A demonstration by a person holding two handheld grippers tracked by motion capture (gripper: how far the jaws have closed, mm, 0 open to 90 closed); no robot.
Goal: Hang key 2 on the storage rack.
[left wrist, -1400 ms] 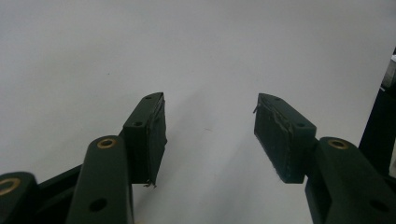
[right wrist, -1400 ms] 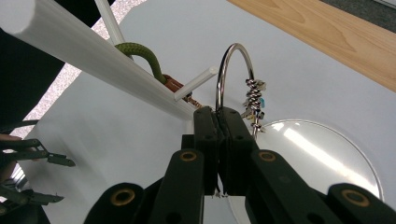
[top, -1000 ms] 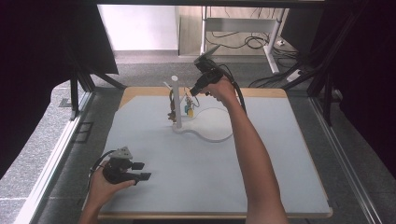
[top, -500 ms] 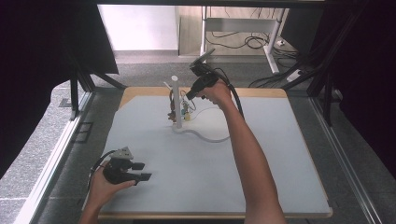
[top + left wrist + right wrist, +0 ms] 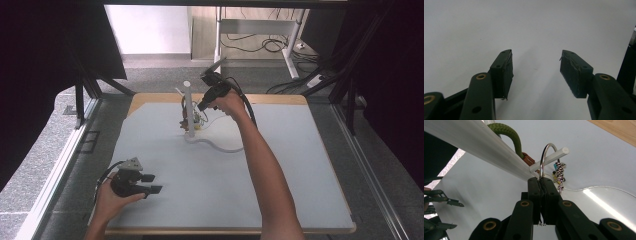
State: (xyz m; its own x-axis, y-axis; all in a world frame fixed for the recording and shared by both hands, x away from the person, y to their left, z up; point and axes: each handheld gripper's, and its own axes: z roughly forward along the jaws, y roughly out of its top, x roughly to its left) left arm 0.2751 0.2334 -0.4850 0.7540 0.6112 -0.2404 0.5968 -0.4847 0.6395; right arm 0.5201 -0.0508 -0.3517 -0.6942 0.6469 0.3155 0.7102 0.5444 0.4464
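Far centre of the table (image 5: 300,200): white stand (image 5: 188,107) with side pegs. Right gripper (image 5: 540,181) clamped tight on a metal ring (image 5: 545,157) looped over one peg (image 5: 551,157); a green cord (image 5: 512,137) hangs just beside. Left gripper (image 5: 150,183) rests near left, jaws parted, holding nothing, over bare mat.

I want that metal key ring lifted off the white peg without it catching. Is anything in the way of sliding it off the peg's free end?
Nothing visible blocks it. The right gripper is shut on the metal ring, which loops the white peg near its bare tip. The green cord hangs further back, at the stand's post.
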